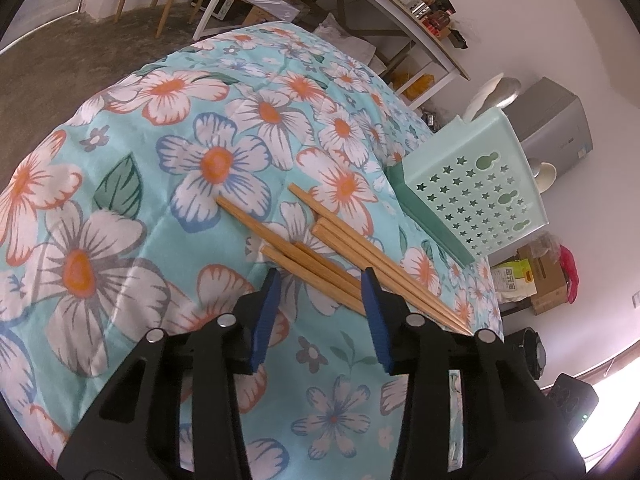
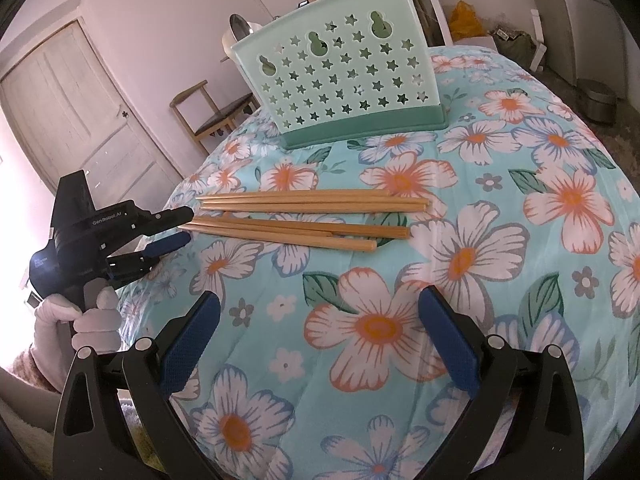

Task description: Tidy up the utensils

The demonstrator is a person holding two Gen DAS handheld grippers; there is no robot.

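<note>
Several wooden chopsticks (image 1: 344, 252) lie loose on the floral cloth; in the right wrist view they (image 2: 304, 216) lie crosswise in mid-table. A mint green utensil holder (image 1: 476, 192) with star holes stands beyond them (image 2: 340, 76). My left gripper (image 1: 322, 280) is open, its blue fingers on either side of the thin ends of two chopsticks, not closed on them. It also shows in the right wrist view (image 2: 176, 226) at the chopsticks' left tips. My right gripper (image 2: 320, 316) is open and empty, above the cloth nearer than the chopsticks.
The floral cloth (image 2: 480, 240) covers a rounded table. A wooden chair (image 2: 212, 112) and a white door (image 2: 76, 108) stand beyond the left side. A shelf (image 1: 400, 20), a grey appliance (image 1: 556, 120) and boxes (image 1: 536, 276) line the wall.
</note>
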